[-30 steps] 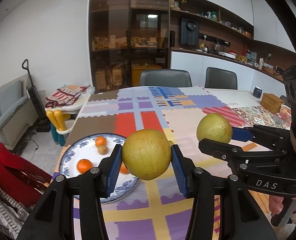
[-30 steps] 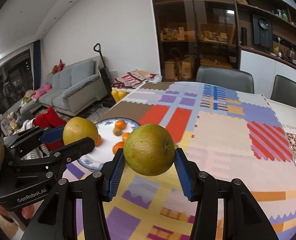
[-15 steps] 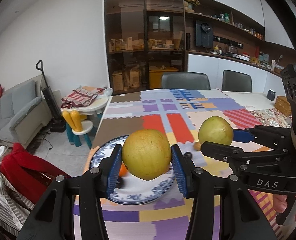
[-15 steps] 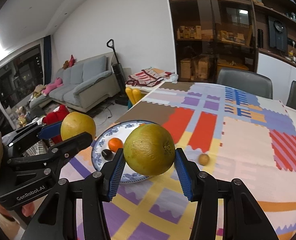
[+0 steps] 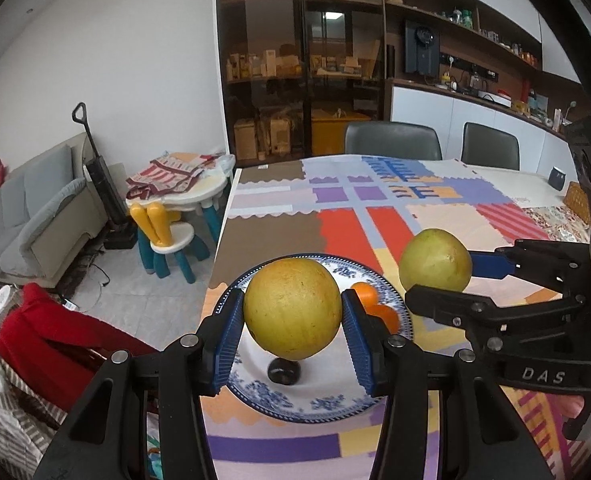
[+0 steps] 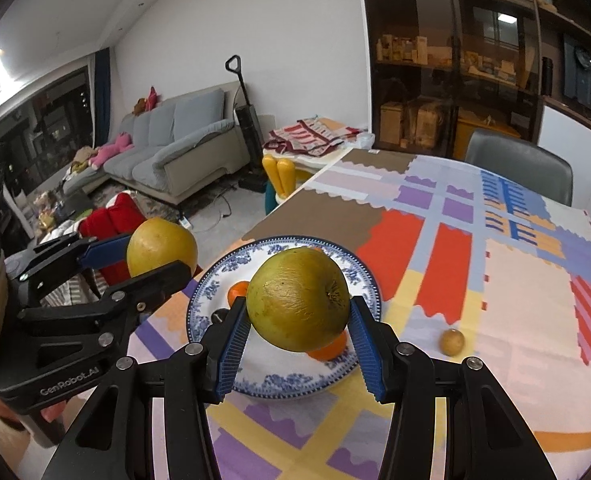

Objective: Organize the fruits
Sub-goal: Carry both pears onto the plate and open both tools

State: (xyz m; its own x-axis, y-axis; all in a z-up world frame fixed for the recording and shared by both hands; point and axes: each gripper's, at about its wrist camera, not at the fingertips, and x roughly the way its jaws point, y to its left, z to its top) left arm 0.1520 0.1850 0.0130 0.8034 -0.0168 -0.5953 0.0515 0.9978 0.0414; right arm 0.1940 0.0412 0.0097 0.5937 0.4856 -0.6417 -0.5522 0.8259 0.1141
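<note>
My left gripper (image 5: 292, 314) is shut on a large yellow-green fruit (image 5: 292, 309), held above a blue-and-white plate (image 5: 323, 404). On that plate lie small oranges (image 5: 379, 306) and a dark round fruit (image 5: 282, 371). My right gripper (image 6: 299, 316) is shut on a second yellow-green fruit (image 6: 299, 299), also over the plate (image 6: 203, 300). Each view shows the other gripper from the side with its fruit: the right one (image 5: 435, 266) in the left wrist view, the left one (image 6: 161, 252) in the right wrist view. A small brownish fruit (image 6: 452, 341) lies on the tablecloth right of the plate.
The plate sits near the table's left edge on a patchwork tablecloth (image 6: 515, 280). Beyond that edge are a red garment (image 5: 55, 340), a child's table and chair (image 5: 167, 236) and a sofa (image 6: 175, 152). Grey chairs (image 5: 391, 140) stand at the far side.
Both grippers have carried their fruits leftwards across the table, from beside the plate to above it. The jaws have kept their grip. The small brownish fruit is off to the right now.
</note>
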